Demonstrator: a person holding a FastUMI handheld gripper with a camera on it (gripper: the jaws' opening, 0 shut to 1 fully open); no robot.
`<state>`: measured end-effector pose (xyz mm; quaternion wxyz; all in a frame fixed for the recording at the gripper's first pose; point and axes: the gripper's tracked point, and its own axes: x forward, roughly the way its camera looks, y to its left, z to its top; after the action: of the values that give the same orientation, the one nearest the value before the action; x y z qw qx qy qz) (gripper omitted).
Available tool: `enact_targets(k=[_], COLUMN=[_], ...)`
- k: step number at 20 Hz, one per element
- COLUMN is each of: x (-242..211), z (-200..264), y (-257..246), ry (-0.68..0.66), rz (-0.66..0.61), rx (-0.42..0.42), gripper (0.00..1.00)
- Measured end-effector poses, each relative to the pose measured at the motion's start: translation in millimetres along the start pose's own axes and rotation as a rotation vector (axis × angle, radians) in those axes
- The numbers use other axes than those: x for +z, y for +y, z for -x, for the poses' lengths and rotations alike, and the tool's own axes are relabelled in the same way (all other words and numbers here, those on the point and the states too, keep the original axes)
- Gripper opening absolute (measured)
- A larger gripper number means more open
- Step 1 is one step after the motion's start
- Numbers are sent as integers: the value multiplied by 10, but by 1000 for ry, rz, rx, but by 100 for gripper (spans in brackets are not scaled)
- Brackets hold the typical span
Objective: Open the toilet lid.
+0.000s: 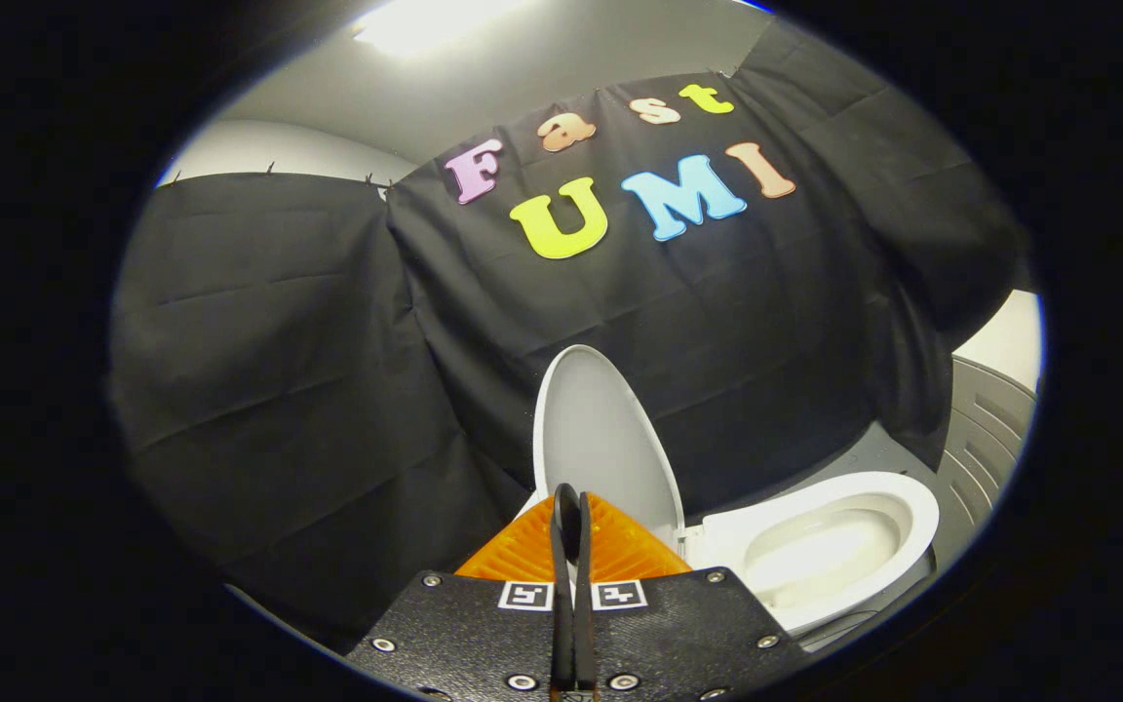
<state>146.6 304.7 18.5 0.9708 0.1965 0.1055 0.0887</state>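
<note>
The white toilet lid (602, 429) stands raised, nearly upright, leaning back toward the black cloth wall. Beside it on the right lies the white toilet seat and bowl (830, 546), uncovered, with the pale inside of the bowl showing. My gripper (569, 499) is shut, its two fingers pressed together with nothing between them. The fingertips sit in front of the lid's lower part, and I cannot tell whether they touch it. The lid's bottom edge and hinge are hidden behind the gripper's body.
Black cloth (289, 370) hangs close behind and to the left of the toilet. A grey ribbed panel (986, 439) stands to the right beyond the bowl. A bright ceiling light (415, 24) shines overhead.
</note>
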Motion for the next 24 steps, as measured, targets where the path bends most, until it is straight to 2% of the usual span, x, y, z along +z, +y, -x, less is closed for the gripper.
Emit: enact_targets(k=[10, 24], x=[-251, -474], z=[-202, -368], y=[456, 794], ry=[10, 11], rz=[38, 84], rx=[55, 95], gripper=[0, 0])
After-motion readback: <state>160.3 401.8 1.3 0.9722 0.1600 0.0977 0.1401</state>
